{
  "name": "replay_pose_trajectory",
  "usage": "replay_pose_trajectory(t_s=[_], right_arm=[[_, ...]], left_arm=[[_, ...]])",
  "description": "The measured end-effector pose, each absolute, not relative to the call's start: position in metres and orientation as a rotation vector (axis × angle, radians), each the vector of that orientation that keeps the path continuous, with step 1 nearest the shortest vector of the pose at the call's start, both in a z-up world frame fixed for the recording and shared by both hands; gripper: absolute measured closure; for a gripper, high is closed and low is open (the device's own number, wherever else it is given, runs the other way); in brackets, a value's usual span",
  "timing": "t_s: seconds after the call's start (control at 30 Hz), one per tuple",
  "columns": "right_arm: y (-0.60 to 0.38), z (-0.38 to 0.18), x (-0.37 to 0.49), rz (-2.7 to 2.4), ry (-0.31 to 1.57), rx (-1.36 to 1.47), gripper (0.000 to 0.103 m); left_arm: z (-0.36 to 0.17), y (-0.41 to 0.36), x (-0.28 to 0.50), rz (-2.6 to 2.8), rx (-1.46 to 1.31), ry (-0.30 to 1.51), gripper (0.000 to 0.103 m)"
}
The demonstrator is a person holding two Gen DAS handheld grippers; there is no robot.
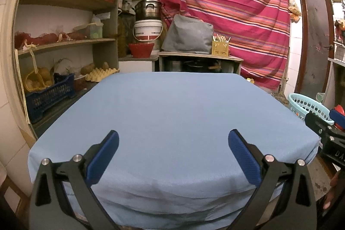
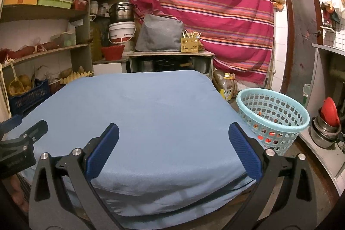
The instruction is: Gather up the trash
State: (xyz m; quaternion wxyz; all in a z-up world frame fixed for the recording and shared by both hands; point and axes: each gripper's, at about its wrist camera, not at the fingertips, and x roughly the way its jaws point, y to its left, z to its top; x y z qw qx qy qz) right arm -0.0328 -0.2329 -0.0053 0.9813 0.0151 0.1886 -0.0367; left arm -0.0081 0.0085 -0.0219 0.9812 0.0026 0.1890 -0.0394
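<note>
Grippers were both hanging over the near edge of the table (image 1: 172, 105), which had a light blue cloth pulled over it, and honestly the cloth looked bare in both wrist views. Your left gripper (image 1: 173, 143) had its blue-padded fingers (image 1: 103, 156) spread wide with nothing between them, just blue fabric underneath. Same story for your right gripper (image 2: 173, 137): jaws wide apart, empty, pointed across the tabletop. You could see each one poking into the other's view, the right at the far right edge of the left camera and the left down at the lower left of the right camera. As for the trash, the only bits I could make out were some orange and red scraps sitting at the bottom of the light teal laundry-style basket (image 2: 273, 115), showing through its holes. I couldn't tell what those scraps actually were. That basket stood on the floor just off the table's right side, near a yellow-labelled oil bottle (image 2: 226, 87). Behind the table you had a striped red cloth (image 2: 198, 3) hung across the wall, a grey covered thing (image 2: 160, 35) on a low cabinet, and a white bucket (image 2: 121, 32) with a steel pot (image 2: 120, 11) stacked on it. Shelves (image 1: 64, 40) on the left were crammed with boxes, potatoes and an egg tray (image 1: 101, 73).
</note>
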Motion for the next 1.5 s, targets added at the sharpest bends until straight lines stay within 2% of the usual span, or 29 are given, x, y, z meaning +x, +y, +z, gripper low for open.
replay_pose_trajectory(t_s=[1.5], right_arm=[[-0.2308, -0.0044, -0.0322, -0.080, 0.375, 0.022, 0.004]], left_arm=[[-0.0206, 0.0037, -0.0076, -0.084, 0.026, 0.382, 0.004]])
